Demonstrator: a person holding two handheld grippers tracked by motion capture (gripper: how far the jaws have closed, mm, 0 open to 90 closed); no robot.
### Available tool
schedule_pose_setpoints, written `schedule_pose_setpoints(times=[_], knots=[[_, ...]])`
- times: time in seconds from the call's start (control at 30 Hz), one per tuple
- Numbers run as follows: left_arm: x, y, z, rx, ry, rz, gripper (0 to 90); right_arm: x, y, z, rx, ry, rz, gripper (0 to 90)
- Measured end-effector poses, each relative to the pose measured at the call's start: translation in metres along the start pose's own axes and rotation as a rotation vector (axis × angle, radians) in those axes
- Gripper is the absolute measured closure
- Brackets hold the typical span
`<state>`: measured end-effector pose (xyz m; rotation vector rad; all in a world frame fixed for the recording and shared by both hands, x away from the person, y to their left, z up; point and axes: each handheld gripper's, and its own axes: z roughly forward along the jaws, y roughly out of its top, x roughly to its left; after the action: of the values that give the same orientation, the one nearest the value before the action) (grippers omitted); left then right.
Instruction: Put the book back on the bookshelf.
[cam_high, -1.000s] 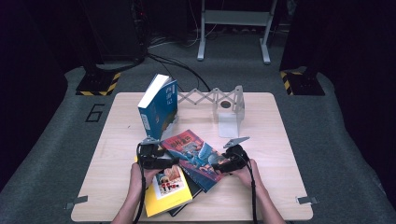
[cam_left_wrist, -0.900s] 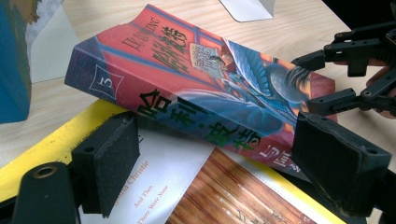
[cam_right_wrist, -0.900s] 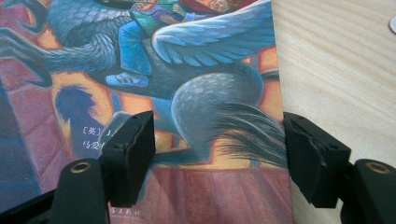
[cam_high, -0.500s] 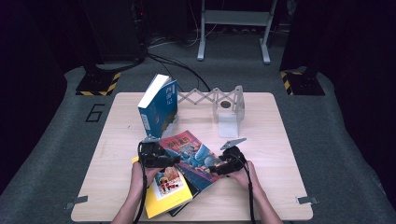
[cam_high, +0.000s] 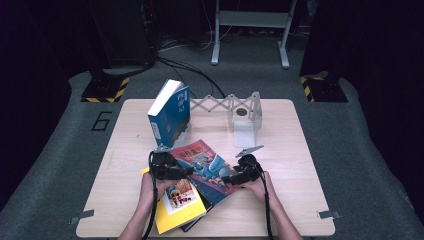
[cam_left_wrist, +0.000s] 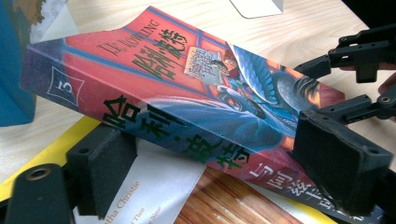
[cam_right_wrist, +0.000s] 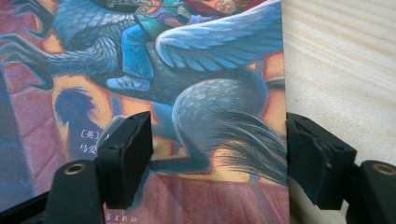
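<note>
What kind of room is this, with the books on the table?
Probably a lab or studio set up for recording, not a home. A lone wooden table stands on grey carpet with a painted number 6, black-and-yellow striped stand bases and cables behind it, and dark surroundings.

The high view is looking forward and down from above the person's side, taking in the whole pale wooden table (cam_high: 295, 150) at the frame's centre from afar. The left gripper view is sitting very close, facing along its 2 black jaws at the spine of the red and blue illustrated paperback book (cam_left_wrist: 187, 93). The right gripper view is pressing closer still onto that book's cover (cam_right_wrist: 163, 70). All 3 views are sharing this book (cam_high: 205, 162).
</note>
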<state>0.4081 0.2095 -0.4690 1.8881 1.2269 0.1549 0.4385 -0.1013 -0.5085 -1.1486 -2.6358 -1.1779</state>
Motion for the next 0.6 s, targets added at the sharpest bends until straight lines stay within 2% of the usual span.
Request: schedule_pose_setpoints(times=[0.07,0.1,0.17,0.2,0.23,0.47,0.6], knots=[[-0.0001,0.0,0.0002,-0.001,-0.006,-0.002,16.4,0.0008,-0.0005,-0.0001,-0.005,-0.003,0.001,27.5],[-0.0002,0.0002,0.0012,-0.006,-0.022,-0.007,20.5,0.0022,-0.0017,-0.0007,-0.017,-0.024,-0.002,30.0],[-0.0004,0.0006,0.0015,-0.004,-0.035,-0.012,23.0,0.0034,-0.0025,-0.0006,-0.027,-0.032,0.008,30.9],[0.0,0.0003,0.002,-0.007,-0.052,-0.017,25.0,0.0033,-0.0027,-0.0007,-0.03,-0.031,0.006,31.5],[0.0,0.0003,0.002,-0.007,-0.052,-0.017,26.5,0.0029,-0.0028,-0.001,-0.032,-0.036,-0.007,31.9],[0.0021,-0.0012,0.0015,-0.019,-0.073,-0.029,32.4,0.0027,-0.0036,-0.0022,-0.035,-0.039,-0.004,33.7],[0.0027,-0.0011,0.0005,-0.019,-0.097,-0.032,36.3,0.0012,-0.0056,-0.0041,-0.048,-0.035,0.017,34.7]])
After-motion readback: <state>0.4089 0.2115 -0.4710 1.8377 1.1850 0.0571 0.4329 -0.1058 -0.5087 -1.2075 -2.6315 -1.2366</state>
